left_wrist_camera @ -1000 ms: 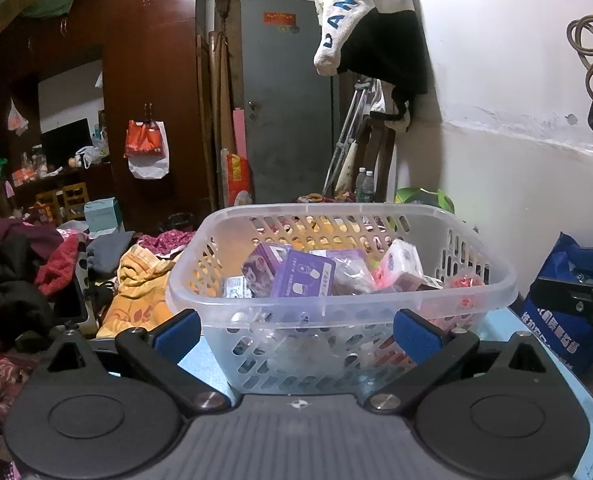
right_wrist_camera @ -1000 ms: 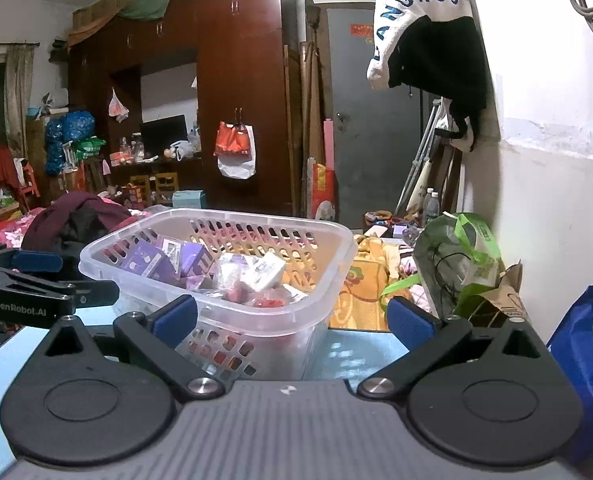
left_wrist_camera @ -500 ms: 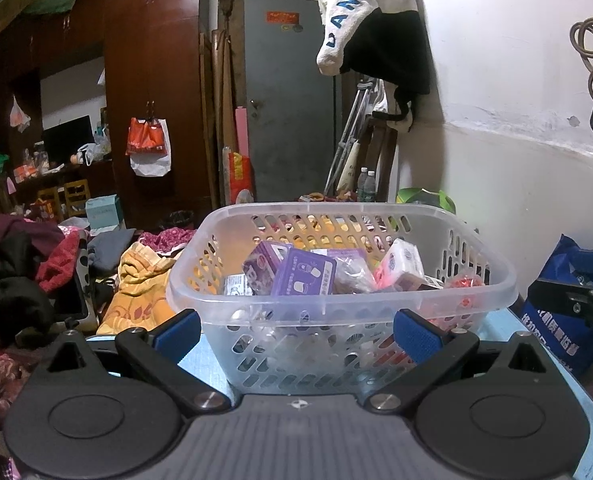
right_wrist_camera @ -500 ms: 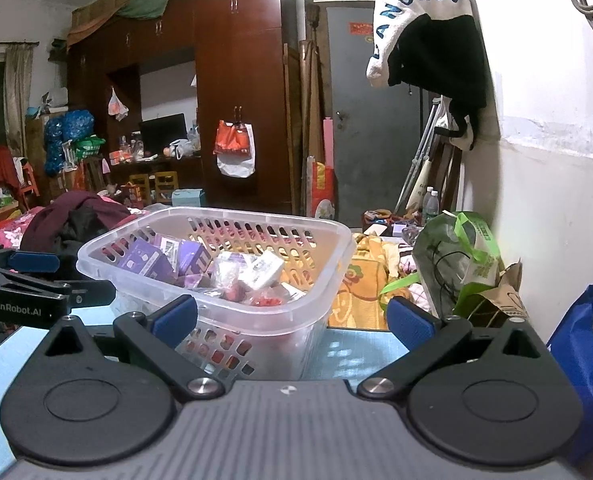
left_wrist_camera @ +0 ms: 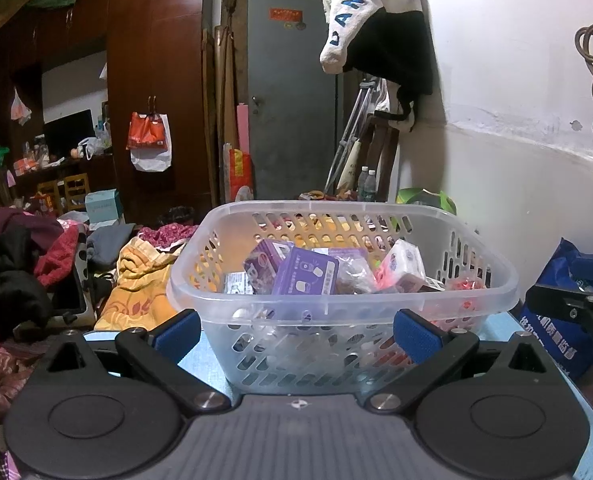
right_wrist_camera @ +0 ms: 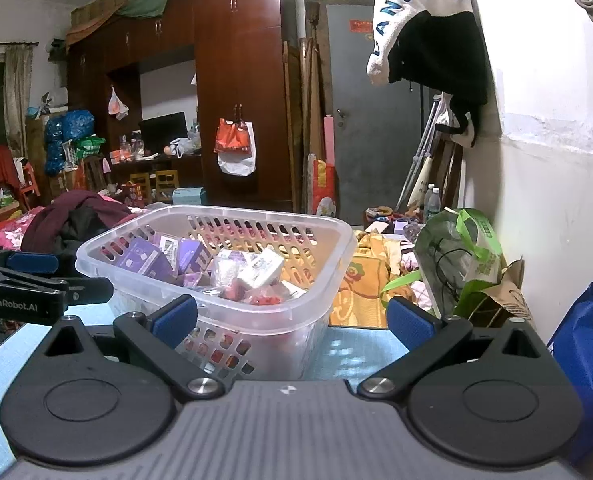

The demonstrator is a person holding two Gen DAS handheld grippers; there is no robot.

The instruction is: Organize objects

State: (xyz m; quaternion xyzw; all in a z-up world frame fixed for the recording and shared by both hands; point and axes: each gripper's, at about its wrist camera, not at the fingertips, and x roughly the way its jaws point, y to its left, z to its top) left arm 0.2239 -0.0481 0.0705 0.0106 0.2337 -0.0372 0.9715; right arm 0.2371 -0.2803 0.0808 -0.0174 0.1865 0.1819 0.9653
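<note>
At centre frame, the basket is sitting on the blue table, already holding the small packets. Left gripper and right gripper are hovering with fingers spread, holding nothing; sorting appears largely complete.

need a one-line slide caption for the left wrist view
Open left gripper faces a clear perforated plastic basket of small purple and pink packets on a light blue table.

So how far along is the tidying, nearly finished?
Looks close to done: the small boxes and packets already sit inside the basket. Nothing is in hand; the left gripper and right gripper are both open. No loose items show on the table.
</note>
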